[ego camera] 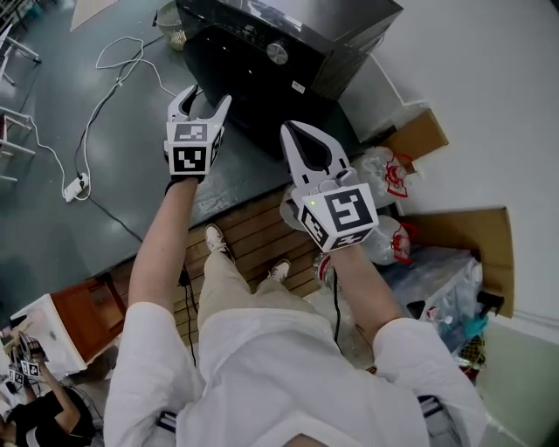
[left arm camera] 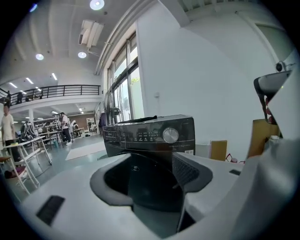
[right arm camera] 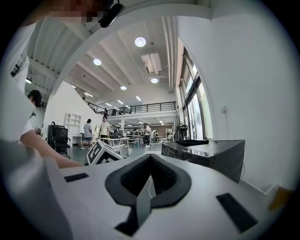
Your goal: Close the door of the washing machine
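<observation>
Presently, left gripper (ego camera: 205, 98) faces the washing machine (ego camera: 288, 35), jaws apart, empty; right gripper (ego camera: 295, 133) jaws together, empty. Recommend pushing the door (ego camera: 244, 83) flat and square until latched.

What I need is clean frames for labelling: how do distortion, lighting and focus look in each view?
Head view: even light, sharp, edges bowed by the wide lens. Left gripper view: strong fisheye, black corners, ceiling lamp blown out, near foreground soft. Right gripper view: same fisheye and corners, ceiling lamps glaring.

One washing machine (ego camera: 288, 44), one power strip (ego camera: 75, 186) — two grippers: left gripper (ego camera: 205, 98), right gripper (ego camera: 293, 131)
</observation>
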Demonstrator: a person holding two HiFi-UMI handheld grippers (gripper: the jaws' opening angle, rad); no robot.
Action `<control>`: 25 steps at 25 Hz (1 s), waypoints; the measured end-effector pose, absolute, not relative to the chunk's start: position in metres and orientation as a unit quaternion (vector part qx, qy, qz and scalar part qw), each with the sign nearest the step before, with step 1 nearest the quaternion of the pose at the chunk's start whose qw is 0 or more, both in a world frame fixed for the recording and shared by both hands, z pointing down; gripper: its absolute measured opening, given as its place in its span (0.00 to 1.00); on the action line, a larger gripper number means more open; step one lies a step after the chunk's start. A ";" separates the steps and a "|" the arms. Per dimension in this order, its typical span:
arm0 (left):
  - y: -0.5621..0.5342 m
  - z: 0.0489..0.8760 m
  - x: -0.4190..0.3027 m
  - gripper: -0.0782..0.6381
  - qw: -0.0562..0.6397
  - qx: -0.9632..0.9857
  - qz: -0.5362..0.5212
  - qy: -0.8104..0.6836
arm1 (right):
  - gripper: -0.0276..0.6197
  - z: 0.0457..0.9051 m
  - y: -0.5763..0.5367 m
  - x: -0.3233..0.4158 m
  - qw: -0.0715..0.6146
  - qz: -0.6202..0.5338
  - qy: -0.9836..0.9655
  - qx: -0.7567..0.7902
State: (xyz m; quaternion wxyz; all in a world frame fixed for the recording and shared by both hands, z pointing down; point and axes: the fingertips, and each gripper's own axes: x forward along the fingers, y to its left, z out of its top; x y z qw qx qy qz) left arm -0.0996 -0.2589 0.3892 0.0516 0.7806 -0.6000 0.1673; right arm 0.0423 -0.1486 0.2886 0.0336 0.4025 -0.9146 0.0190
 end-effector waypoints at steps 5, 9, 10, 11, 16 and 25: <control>-0.232 0.371 -0.087 0.29 0.039 0.786 0.170 -0.594 | 0.04 0.277 -0.129 0.053 0.020 0.007 -0.917 0.397; -0.213 0.357 -0.086 0.16 0.031 0.785 0.168 -0.595 | 0.04 0.268 -0.117 0.059 0.013 0.005 -0.916 0.401; -0.209 0.354 -0.087 0.15 0.030 0.784 0.167 -0.597 | 0.04 0.266 -0.115 0.061 0.011 0.004 -0.916 0.401; -0.205 0.350 -0.087 0.14 0.030 0.783 0.164 -0.599 | 0.04 0.264 -0.113 0.063 0.010 0.002 -0.916 0.401; -0.180 0.327 -0.089 0.12 0.033 0.783 0.145 -0.604 | 0.04 0.251 -0.105 0.067 0.006 -0.008 -0.917 0.399; -0.131 0.268 -0.106 0.12 0.014 0.778 0.085 -0.623 | 0.04 0.223 -0.093 0.080 -0.006 -0.020 -0.917 0.398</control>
